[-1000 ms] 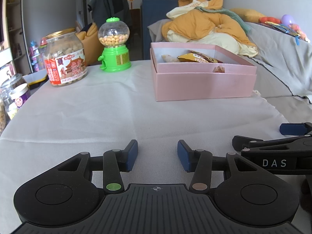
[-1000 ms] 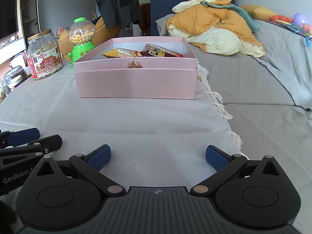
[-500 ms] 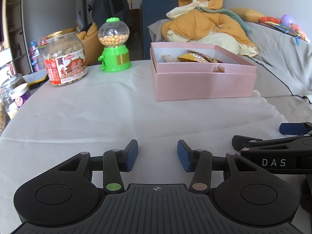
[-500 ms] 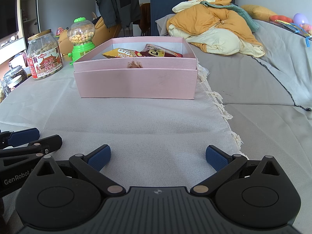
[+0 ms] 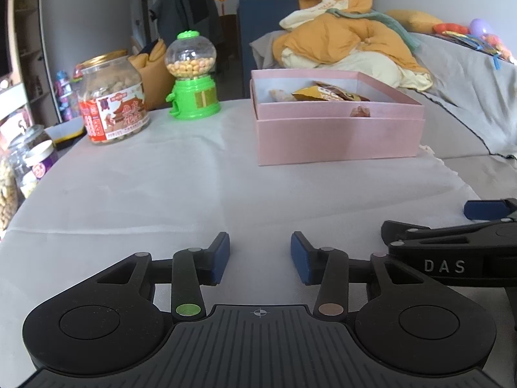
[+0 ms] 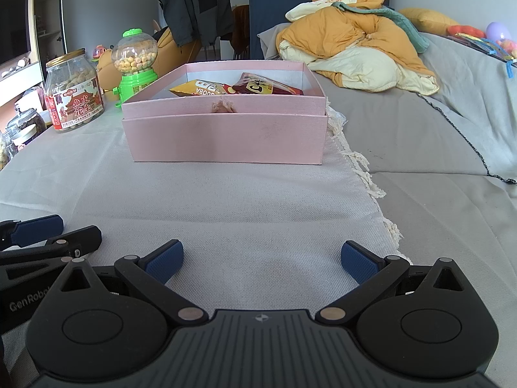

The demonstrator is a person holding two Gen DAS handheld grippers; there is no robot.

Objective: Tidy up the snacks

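Note:
A pink open box stands on the white cloth ahead of both grippers. Inside lie a yellow snack pack and a dark red snack pack. My left gripper hovers low over the cloth, well short of the box. Its jaws are closing, with a gap left and nothing between them. My right gripper rests beside it on the right, open wide and empty. Bare cloth lies between both pairs of blue pads.
A peanut jar and a green candy dispenser stand at the back left. More jars sit off the left edge. The cloth's fringed edge runs along the right, beside a grey sofa with piled orange bedding.
The left gripper's blue pads have drawn slightly closer together. Neither hand has shifted, and the right gripper and the box look the same.

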